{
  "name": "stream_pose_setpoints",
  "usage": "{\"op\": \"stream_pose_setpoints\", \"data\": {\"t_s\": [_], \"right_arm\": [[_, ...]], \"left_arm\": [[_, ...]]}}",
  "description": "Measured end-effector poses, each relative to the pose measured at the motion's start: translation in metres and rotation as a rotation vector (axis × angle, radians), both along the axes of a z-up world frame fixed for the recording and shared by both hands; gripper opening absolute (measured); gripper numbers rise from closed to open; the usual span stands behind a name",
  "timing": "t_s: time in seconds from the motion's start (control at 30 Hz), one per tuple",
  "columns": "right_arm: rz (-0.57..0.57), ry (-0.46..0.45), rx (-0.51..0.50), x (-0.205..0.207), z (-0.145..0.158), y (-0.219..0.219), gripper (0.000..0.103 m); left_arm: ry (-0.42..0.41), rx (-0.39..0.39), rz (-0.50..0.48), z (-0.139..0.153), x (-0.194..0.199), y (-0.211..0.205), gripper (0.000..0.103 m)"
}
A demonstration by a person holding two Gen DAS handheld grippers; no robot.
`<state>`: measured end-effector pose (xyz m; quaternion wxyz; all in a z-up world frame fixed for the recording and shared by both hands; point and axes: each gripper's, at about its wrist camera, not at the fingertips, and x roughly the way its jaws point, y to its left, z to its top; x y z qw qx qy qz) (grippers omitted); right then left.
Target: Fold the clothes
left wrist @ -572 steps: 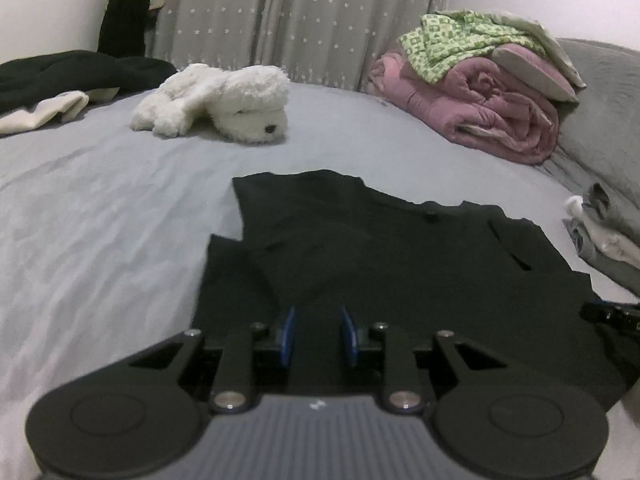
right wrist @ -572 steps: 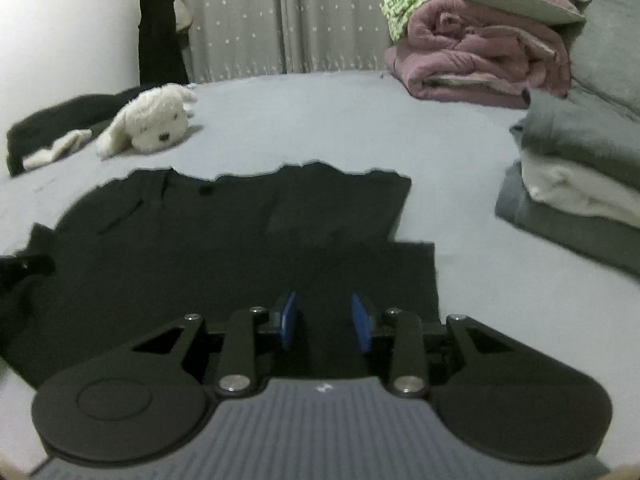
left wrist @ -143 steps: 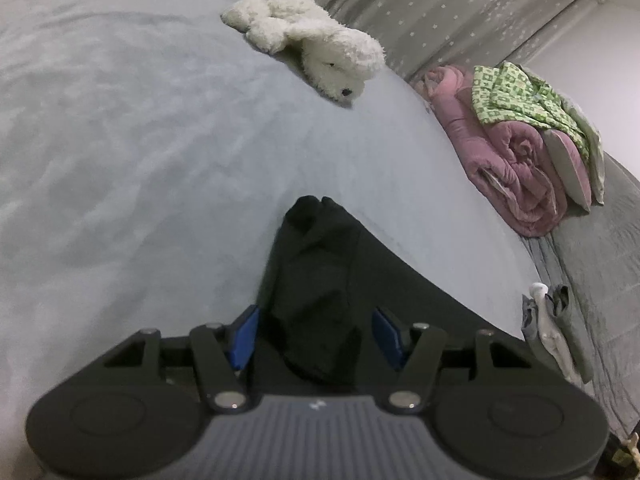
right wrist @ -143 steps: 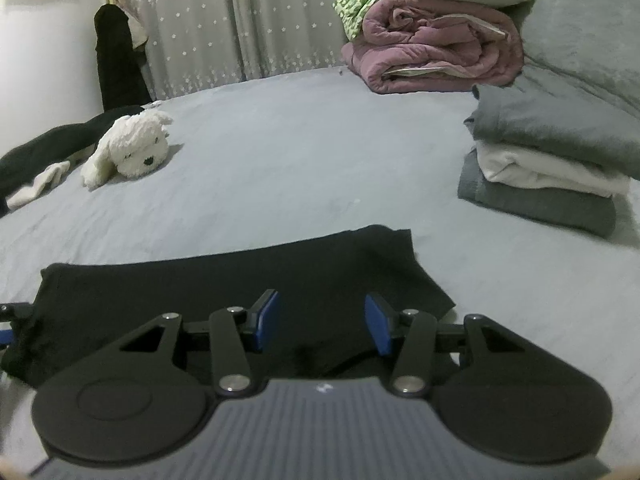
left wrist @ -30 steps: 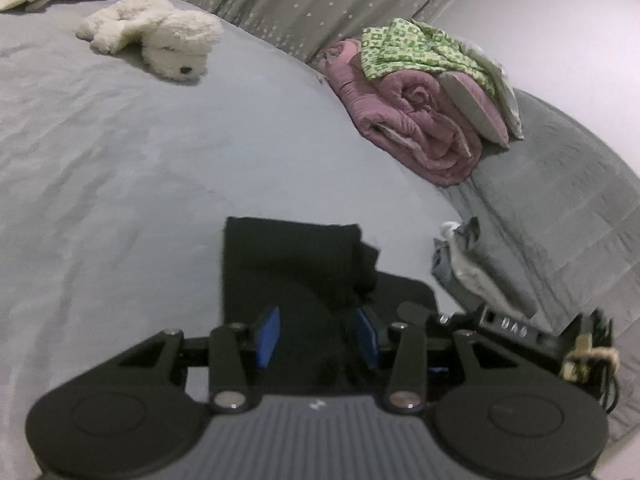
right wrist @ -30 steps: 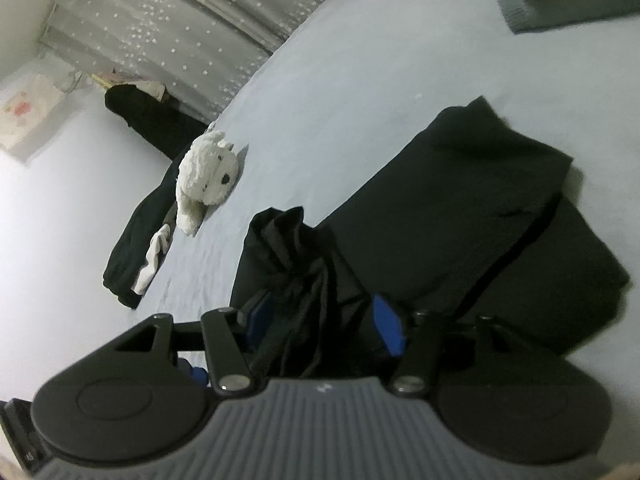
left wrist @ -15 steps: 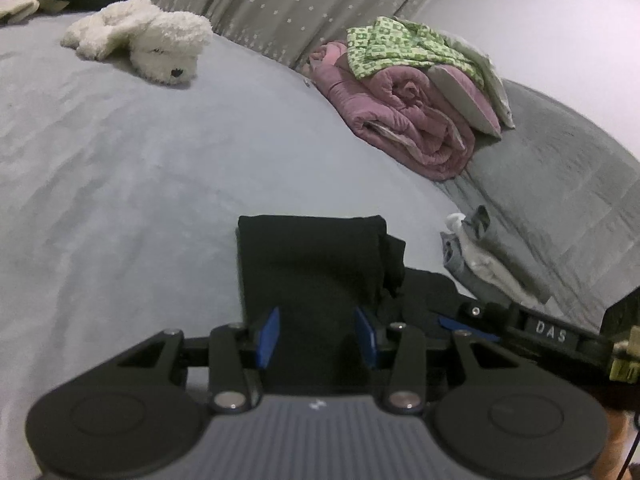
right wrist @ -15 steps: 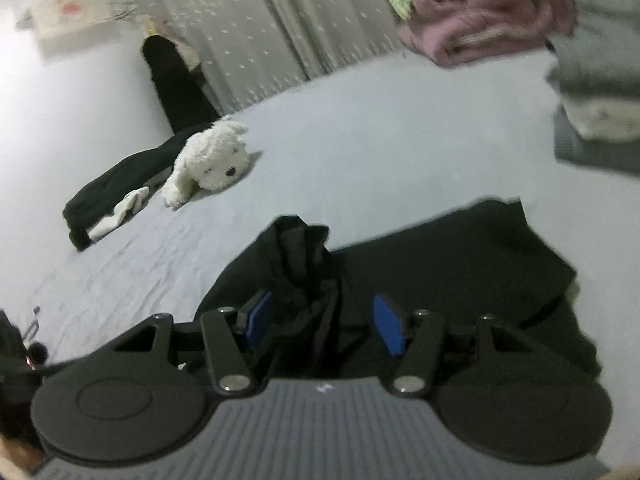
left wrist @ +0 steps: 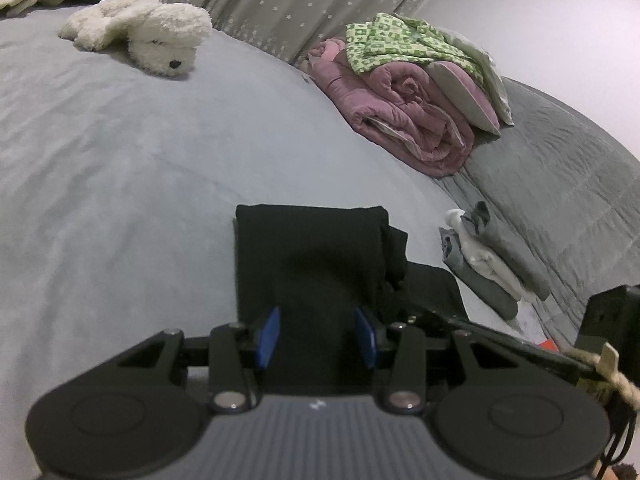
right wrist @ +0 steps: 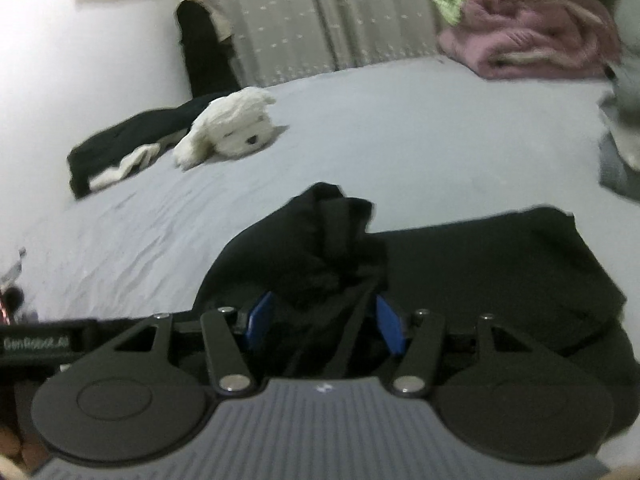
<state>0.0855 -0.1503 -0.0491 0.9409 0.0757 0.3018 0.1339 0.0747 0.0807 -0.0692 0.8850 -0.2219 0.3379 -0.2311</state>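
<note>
We log one bed, grey sheet, filling both views. Far ahead and right of the left tool: one pink rolled quilt with one green patterned cloth on top. Near right of it: one small stack of folded grey and white clothes. One black garment lies on the bed directly ahead of and between the left tool's two blue pads, folded into a narrow strip; in the right wrist view it bunches up ahead of the right tool. One white plush dog sits far ahead to the left. Left tool: pads parted wide, cloth between them, not pinched. Right tool: pads spread wide astride the bunched fabric; view blurred, no grip seen.
</note>
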Motion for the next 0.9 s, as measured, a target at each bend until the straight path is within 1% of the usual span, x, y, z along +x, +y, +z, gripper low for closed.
{"op": "stream_pose_setpoints", "data": {"t_s": [0.03,0.07,0.1,0.13,0.17,0.23,0.37,0.43,0.53,0.73,0.8,0.9], "right_arm": [[-0.003,-0.008,-0.033,0.000,-0.001,0.004,0.058],[-0.006,-0.010,-0.058,0.000,-0.002,0.007,0.048],[-0.013,-0.010,-0.075,0.001,-0.004,0.008,0.041],[-0.020,-0.008,-0.083,0.002,-0.006,0.008,0.027],[-0.027,-0.004,-0.072,0.002,-0.006,0.005,0.019],[-0.034,-0.004,-0.022,0.002,-0.003,-0.002,0.014],[-0.036,-0.029,0.108,-0.003,0.015,-0.016,0.012],[-0.031,-0.045,0.161,-0.005,0.025,-0.022,0.012],[-0.032,-0.061,0.229,-0.008,0.037,-0.033,0.012],[-0.067,-0.051,0.350,-0.010,0.042,-0.064,0.012],[-0.082,-0.046,0.390,-0.010,0.044,-0.075,0.012],[-0.105,-0.038,0.426,-0.012,0.045,-0.090,0.012]], "left_arm": [[-0.003,0.004,0.001,0.000,-0.001,-0.001,0.042],[-0.006,0.007,0.001,0.001,-0.001,-0.001,0.042],[-0.009,0.010,0.001,0.001,-0.001,-0.002,0.042],[-0.012,0.012,0.002,0.002,-0.002,-0.002,0.042],[-0.015,0.014,0.002,0.003,-0.002,-0.003,0.042],[-0.025,0.004,0.008,0.007,-0.003,-0.002,0.042],[-0.067,-0.013,0.026,0.016,-0.004,0.001,0.042],[-0.091,-0.019,0.036,0.020,-0.004,0.002,0.041],[-0.107,-0.016,0.029,0.021,-0.004,-0.004,0.041],[-0.138,-0.010,0.014,0.024,-0.003,-0.016,0.040],[-0.151,0.003,-0.002,0.024,-0.004,-0.022,0.040],[-0.164,0.013,-0.028,0.024,-0.006,-0.032,0.040]]}}
